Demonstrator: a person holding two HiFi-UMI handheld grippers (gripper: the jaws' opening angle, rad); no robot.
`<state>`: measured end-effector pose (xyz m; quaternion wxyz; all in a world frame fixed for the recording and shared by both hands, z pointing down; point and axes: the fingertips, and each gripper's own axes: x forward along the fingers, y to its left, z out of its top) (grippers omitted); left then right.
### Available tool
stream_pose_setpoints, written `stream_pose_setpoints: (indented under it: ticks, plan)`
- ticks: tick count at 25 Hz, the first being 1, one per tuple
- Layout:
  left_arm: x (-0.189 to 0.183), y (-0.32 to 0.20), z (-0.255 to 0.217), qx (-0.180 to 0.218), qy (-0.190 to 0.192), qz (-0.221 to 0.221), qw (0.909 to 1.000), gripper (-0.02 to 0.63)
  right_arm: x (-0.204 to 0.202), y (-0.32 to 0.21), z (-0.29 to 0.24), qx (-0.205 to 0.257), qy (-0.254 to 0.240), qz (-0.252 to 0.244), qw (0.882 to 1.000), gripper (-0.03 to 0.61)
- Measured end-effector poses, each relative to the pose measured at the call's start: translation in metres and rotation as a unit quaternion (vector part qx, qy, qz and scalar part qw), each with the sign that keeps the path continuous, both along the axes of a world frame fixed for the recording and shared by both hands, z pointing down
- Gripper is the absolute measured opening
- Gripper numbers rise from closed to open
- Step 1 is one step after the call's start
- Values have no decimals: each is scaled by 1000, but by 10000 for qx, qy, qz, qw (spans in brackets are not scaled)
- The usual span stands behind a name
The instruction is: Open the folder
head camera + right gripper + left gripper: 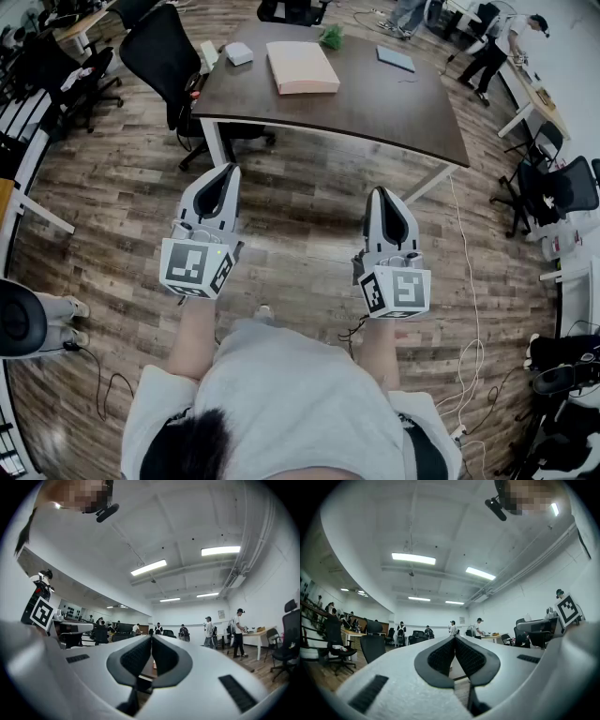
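The pale pink folder (302, 67) lay shut on the dark table (394, 112), at twelve o'clock from the person, with a grey box (239, 53) at its nine o'clock. The left gripper (225, 174) and right gripper (382, 195) hung over the floor, well apart from it, each pressed together on nothing. Opening looked unstarted; next, I judge, they must reach the table and part to catch the cover's edge.
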<state>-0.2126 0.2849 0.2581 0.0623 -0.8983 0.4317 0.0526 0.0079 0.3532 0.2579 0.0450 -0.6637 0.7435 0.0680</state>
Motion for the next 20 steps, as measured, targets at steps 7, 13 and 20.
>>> stream_pose_setpoints:
  ticks: [7,13,20]
  plan:
    - [-4,-6,-3,14,-11,67,10000,8,-8,-7,-3,20,8,-10,10000,12]
    - [-9,-17,-3,-21,4,69,10000,8,-13,-16,-2,10,-4,7,10000,12]
    - [-16,-31,-2,8,4,122,9999,8,-19,-29,-1,45,-32,92,9999,12]
